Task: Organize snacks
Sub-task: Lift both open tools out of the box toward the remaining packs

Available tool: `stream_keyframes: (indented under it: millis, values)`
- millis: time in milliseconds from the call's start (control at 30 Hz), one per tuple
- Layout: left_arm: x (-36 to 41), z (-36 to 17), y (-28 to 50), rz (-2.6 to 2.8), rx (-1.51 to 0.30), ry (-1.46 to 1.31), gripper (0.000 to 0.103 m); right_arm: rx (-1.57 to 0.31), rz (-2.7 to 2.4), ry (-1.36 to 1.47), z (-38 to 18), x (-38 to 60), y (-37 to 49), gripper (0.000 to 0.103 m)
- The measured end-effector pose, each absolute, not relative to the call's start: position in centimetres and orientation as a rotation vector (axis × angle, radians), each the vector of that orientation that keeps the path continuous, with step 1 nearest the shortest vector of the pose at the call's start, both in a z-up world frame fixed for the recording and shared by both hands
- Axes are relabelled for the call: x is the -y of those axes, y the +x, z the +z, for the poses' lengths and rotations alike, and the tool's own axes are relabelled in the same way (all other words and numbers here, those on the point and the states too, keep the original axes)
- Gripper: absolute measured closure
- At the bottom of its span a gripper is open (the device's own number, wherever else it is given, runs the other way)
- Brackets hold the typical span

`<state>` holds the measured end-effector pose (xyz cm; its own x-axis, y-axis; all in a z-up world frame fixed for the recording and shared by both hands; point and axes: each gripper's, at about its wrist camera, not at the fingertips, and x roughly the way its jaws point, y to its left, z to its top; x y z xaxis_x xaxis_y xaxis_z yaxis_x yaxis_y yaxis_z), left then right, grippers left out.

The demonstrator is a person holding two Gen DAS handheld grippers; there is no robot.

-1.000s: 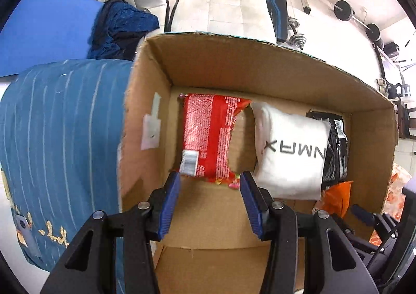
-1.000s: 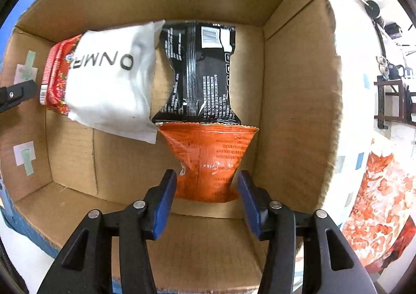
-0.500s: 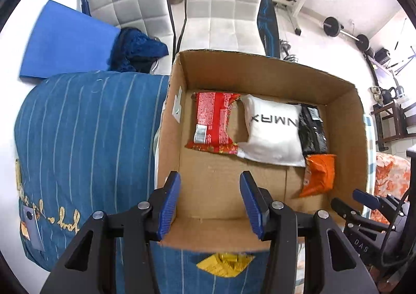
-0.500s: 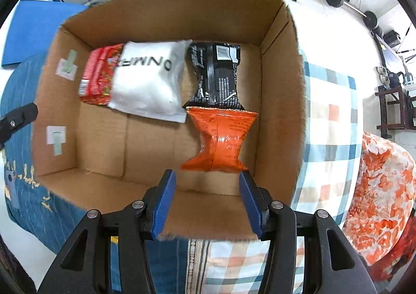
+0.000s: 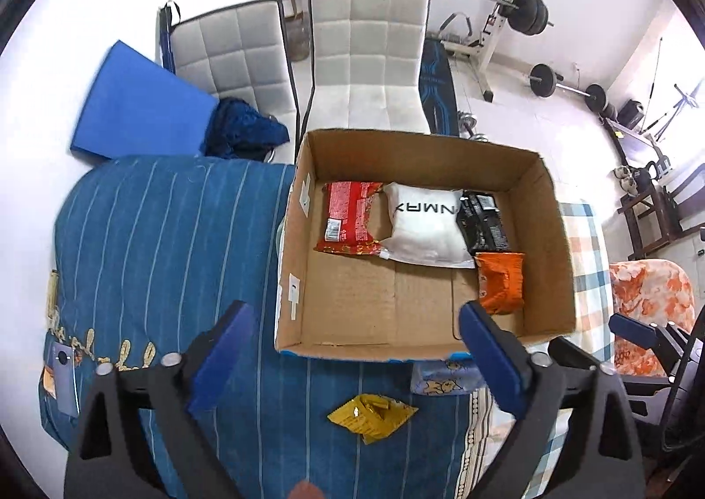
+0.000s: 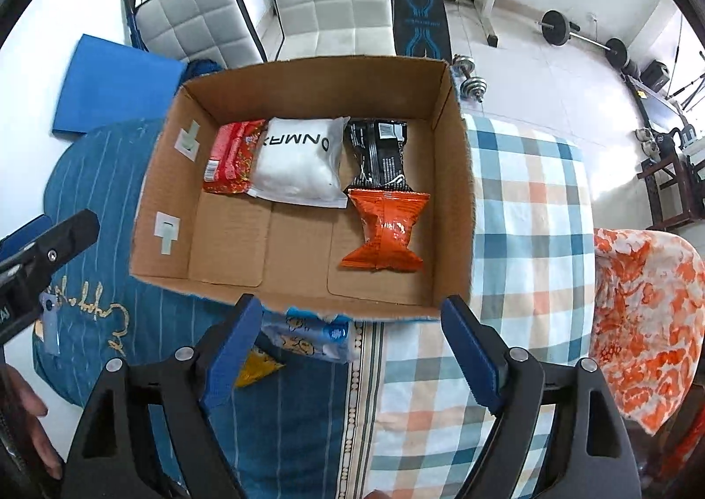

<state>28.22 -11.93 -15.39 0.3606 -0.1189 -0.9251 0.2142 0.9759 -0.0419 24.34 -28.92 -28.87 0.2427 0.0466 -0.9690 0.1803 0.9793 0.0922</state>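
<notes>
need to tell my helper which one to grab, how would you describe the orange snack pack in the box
Find the open cardboard box on the bed. Four packs lie inside, three in a row along the far wall. The orange pack lies alone nearer, just in front of the black pack, cinched at its middle.

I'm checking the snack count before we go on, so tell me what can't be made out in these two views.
- Blue snack pack: right wrist view, its far part hidden under the cardboard box.
- Yellow packet: right wrist view, mostly behind the right gripper; whole in the left wrist view.
- Red packet: right edge under the white pouch.
- Black packet: print too small to read.
</notes>
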Motion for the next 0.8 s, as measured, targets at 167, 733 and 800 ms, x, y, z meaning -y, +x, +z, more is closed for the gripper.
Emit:
stream_keyframes:
  millis: [167, 733, 800]
  values:
    - [11.9, -13.5, 26.0, -0.227, -1.132, 0.096, 0.001, -1.271, -0.094, 0.193, -27.1, 28.6, 22.3, 0.003]
    - [11.4, -13.1, 21.9, -0.208, -1.084, 0.096, 0.000, -1.310, -0.030, 0.271, -29.6, 29.0, 19.0, 0.000]
    - [10.9, -15.1, 21.6, -0.181, -1.124, 0.099, 0.000, -1.353, -0.025, 0.296, -32.4, 29.4, 19.0, 0.000]
